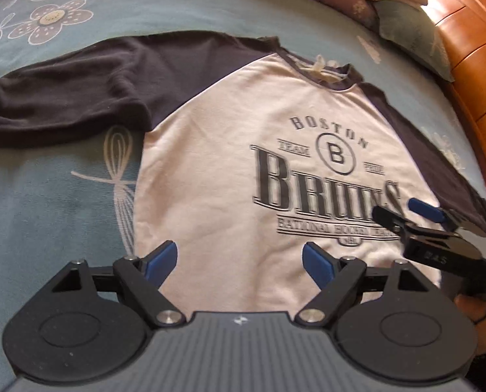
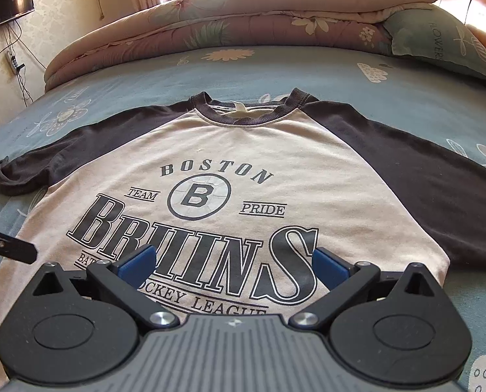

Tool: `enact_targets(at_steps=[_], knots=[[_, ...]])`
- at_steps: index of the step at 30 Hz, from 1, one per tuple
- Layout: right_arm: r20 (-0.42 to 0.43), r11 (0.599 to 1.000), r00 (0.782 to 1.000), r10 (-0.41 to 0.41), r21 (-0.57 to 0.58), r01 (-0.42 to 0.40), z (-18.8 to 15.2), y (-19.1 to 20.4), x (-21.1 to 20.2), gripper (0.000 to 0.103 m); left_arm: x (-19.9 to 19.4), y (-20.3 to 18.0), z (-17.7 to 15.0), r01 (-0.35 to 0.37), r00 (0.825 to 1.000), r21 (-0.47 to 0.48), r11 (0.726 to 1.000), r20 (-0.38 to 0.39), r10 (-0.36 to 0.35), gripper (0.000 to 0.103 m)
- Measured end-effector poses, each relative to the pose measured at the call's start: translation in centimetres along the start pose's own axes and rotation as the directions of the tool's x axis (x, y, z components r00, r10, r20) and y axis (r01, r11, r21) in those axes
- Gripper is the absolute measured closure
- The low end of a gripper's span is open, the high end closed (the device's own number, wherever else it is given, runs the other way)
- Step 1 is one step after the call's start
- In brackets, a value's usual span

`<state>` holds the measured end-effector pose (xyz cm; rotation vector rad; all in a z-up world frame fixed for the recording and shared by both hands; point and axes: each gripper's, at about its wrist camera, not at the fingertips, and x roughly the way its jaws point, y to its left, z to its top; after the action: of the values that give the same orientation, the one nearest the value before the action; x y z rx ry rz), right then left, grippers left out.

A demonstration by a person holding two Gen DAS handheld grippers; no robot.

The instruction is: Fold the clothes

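Note:
A cream T-shirt (image 1: 230, 150) with dark sleeves and a "Boston Bruins" print lies flat, front up, on the bed; it also shows in the right wrist view (image 2: 236, 150). Its dark left sleeve (image 1: 66, 98) spreads out to the left, and its right sleeve (image 2: 416, 183) to the right. My left gripper (image 1: 239, 261) is open and empty, above the shirt's lower left part. My right gripper (image 2: 233, 261) is open and empty, above the lower middle of the print. The right gripper also shows in the left wrist view (image 1: 406, 212), over the shirt's lower right.
The shirt lies on a blue floral bedsheet (image 2: 308, 72). A folded quilt (image 2: 243, 23) lies across the far side, with a green pillow (image 2: 439, 39) at the far right. A wooden headboard (image 1: 471, 65) runs along the right. A wall-mounted screen (image 2: 4, 0) is at the far left.

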<state>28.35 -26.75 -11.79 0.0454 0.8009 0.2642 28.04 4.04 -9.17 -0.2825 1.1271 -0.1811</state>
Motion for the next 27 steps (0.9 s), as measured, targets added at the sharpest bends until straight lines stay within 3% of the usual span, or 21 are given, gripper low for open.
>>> enact_targets(at_steps=[14, 19, 24, 27], knots=[[-0.033, 0.998, 0.999, -0.034, -0.053, 0.032, -0.8, 1.5, 1.4, 0.0, -0.3, 1.6, -4.4, 0.106, 0.994, -0.067, 0.992, 0.025, -0.105, 0.017], [-0.036, 0.995, 0.998, -0.05, -0.084, 0.047, -0.9, 2.1, 1.7, 0.0, 1.1, 2.2, -4.2, 0.129, 0.991, -0.081, 0.988, -0.012, -0.13, 0.016], [-0.037, 0.993, 0.997, -0.061, -0.105, 0.057, -0.9, 2.4, 2.0, 0.0, -2.4, 7.4, -1.7, 0.056, 0.994, -0.173, 0.983, 0.097, -0.039, 0.017], [-0.038, 0.992, 0.997, -0.067, -0.112, 0.063, -1.0, 2.6, 2.1, 0.0, -4.9, 13.7, 0.3, 0.007, 0.982, -0.326, 0.945, 0.182, 0.056, 0.019]])
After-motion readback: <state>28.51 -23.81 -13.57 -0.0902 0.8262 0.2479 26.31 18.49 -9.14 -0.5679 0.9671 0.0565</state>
